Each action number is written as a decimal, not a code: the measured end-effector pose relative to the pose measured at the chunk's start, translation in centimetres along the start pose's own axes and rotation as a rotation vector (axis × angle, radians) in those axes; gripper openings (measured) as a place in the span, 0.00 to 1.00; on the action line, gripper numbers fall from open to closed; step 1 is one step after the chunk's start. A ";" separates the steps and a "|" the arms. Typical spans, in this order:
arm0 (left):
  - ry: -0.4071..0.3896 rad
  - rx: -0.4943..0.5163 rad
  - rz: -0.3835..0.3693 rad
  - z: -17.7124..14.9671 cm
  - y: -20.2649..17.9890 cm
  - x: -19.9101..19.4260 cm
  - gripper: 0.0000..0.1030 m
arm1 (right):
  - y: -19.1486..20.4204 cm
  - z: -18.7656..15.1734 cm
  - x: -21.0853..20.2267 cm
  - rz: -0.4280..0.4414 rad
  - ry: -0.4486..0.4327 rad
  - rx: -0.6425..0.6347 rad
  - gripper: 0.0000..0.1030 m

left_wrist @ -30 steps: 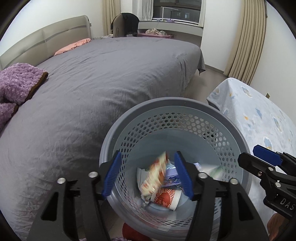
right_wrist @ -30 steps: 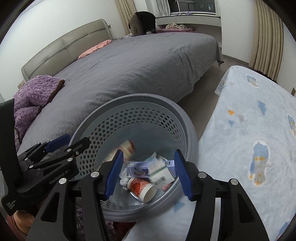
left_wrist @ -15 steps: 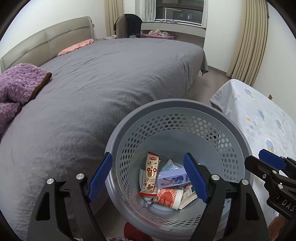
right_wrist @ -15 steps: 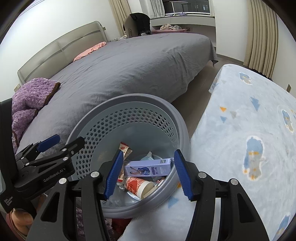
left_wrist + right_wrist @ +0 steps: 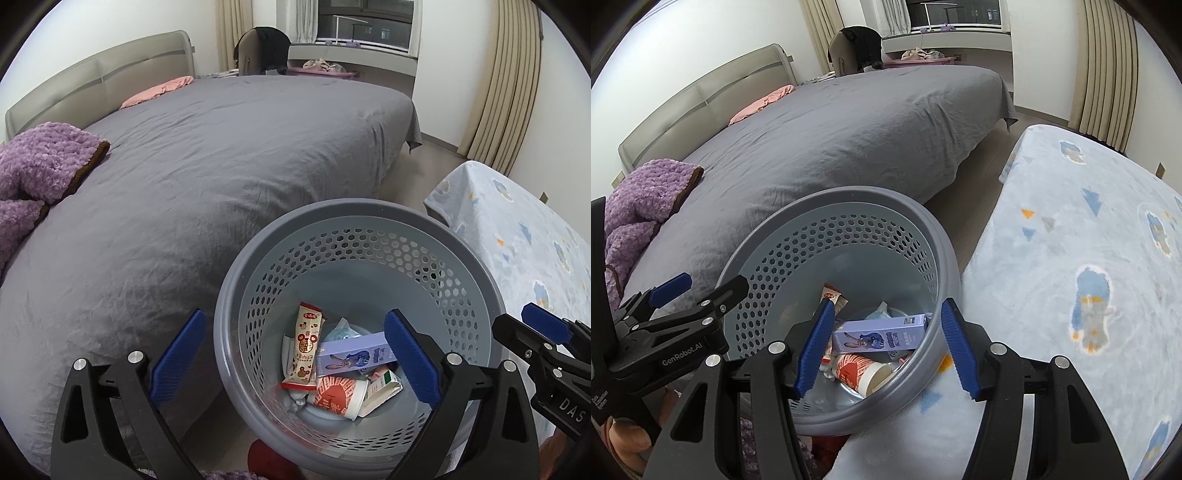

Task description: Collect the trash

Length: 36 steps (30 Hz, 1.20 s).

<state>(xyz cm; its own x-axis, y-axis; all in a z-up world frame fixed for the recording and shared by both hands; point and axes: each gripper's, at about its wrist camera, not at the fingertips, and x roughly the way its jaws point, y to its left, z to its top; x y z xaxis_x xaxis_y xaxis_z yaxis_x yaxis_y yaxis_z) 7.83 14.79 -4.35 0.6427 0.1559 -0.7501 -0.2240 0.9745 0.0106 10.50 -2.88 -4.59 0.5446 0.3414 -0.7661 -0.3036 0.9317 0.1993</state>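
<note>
Left claw hangs above the grey perforated bin, its jaws opening wide, with nothing gripped between the pads. Right claw hangs over the same bin, jaws also opening, pads apart and empty.

Collected so far, left to right inside the bin:
- a red-and-white snack wrapper, leaning on the inner wall;
- a lilac cartoon-printed box, lying across the pile;
- a red-patterned paper cup, on its side at the bottom;
- a small green-and-white carton, beside the cup.

Judgement: depositing appears complete for these items. The grey bed to the left and the pale blue blanket to the right show no loose litter in either view, so little or nothing visible remains to be gathered.
</note>
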 end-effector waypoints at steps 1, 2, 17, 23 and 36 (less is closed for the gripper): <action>0.001 -0.001 0.002 0.0 0.0 0.0 0.93 | 0.0 0.0 0.0 -0.001 0.000 0.001 0.56; 0.001 -0.002 0.003 0.0 0.1 0.0 0.93 | 0.0 0.0 0.0 -0.003 0.000 0.002 0.56; 0.003 -0.001 0.017 0.1 0.2 -0.1 0.94 | -0.1 0.0 -0.2 -0.011 -0.003 0.008 0.56; 0.006 0.001 0.022 0.0 0.2 0.0 0.94 | -0.2 0.0 -0.2 -0.012 -0.003 0.009 0.56; 0.004 -0.008 0.023 0.0 0.4 0.0 0.94 | -0.2 0.1 -0.2 -0.013 -0.003 0.010 0.56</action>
<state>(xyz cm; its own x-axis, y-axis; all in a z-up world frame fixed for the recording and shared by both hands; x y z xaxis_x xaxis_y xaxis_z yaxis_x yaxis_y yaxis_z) 7.76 15.14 -4.30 0.6340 0.1776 -0.7527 -0.2450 0.9693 0.0224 10.51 -3.13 -4.45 0.5509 0.3293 -0.7669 -0.2887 0.9373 0.1951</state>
